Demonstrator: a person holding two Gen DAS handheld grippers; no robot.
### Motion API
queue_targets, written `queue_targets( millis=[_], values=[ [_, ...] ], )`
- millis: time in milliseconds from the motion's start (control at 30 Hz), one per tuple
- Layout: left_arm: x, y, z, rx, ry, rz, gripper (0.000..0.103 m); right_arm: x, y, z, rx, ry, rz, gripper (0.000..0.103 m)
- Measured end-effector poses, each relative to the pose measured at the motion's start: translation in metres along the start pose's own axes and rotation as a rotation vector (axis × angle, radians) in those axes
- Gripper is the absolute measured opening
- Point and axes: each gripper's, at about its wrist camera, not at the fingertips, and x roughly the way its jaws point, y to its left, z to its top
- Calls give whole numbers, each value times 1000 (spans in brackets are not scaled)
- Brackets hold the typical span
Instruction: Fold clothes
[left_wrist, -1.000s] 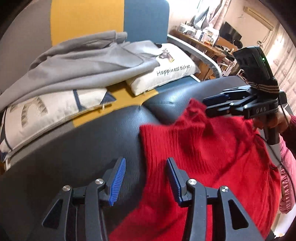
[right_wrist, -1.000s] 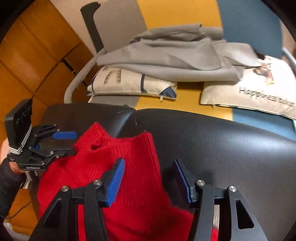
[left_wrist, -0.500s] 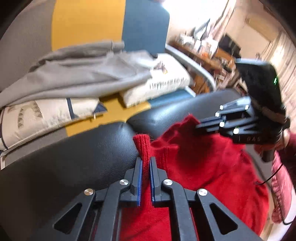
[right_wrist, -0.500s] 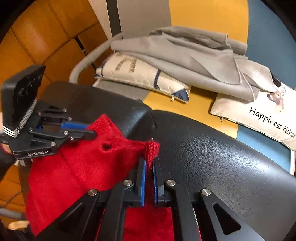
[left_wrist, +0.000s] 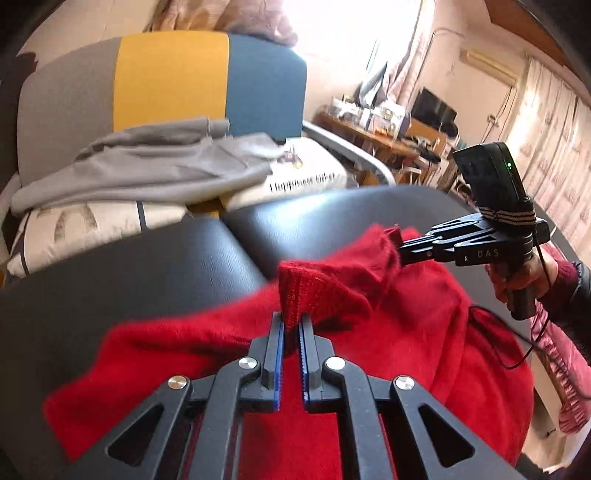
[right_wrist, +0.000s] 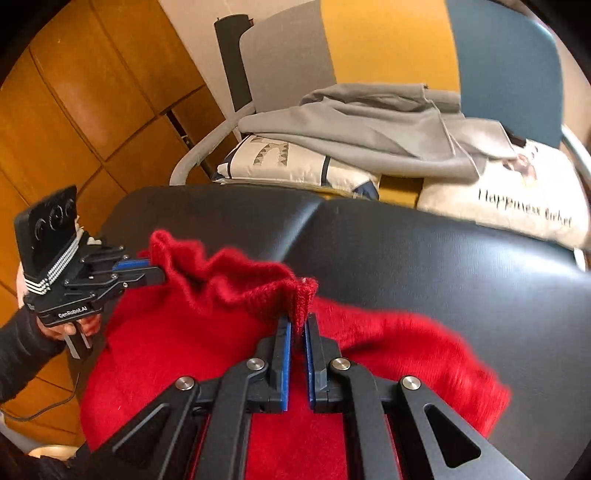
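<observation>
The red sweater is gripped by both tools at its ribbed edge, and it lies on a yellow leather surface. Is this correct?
One detail is wrong: the surface under the red sweater is black, not yellow. The right wrist view shows this plainly. The rest holds: the left tool and the right tool each pinch the ribbed edge.

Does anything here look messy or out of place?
Only the crumpled grey garment, heaped loosely over two cream cushions rather than folded. The fuzzy red knitted sweater is bunched, but both grippers are pinching it.
</observation>
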Motion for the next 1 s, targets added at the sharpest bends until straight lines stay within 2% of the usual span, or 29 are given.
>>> queue_targets(
  millis=[133, 200, 300, 367, 400, 533, 633, 733, 833, 900, 967, 1000],
  values=[
    [13, -7, -25, 20, 64, 23, 8, 9, -7, -37, 45, 23, -20, 7],
    [4, -7, -31, 5, 55, 16, 9, 10, -10, -49, 70, 11, -15, 7],
    [-15, 0, -36, -31, 42, 9, 11, 0, -11, -56, 83, 16, -23, 20],
    [-28, 6, -36, -59, 21, 2, 14, -10, -8, -60, 57, 38, -38, 37],
    [-35, 9, -34, -82, -4, 7, 16, -16, -5, -61, 45, 39, -47, 39],
    [-46, 13, -7, -182, -119, -25, 21, -43, 10, -54, 7, -31, -94, 40],
    [-28, 4, 11, -181, -110, -18, 22, -47, 33, -40, -41, -94, -101, 40],
    [0, -14, 17, -137, -51, 7, 22, -23, 60, -30, -102, -89, -144, 40],
    [29, -28, 1, -83, 60, 81, 22, 4, 70, -31, -128, -54, -223, 39],
    [38, -31, -16, -56, 69, 120, 22, 17, 68, -35, -112, -23, -249, 39],
    [33, -35, -28, -28, 11, 144, 23, 28, 61, -48, -90, 12, -292, 39],
    [32, -37, -33, -18, -10, 156, 23, 29, 56, -56, -71, -1, -294, 39]
  ],
)
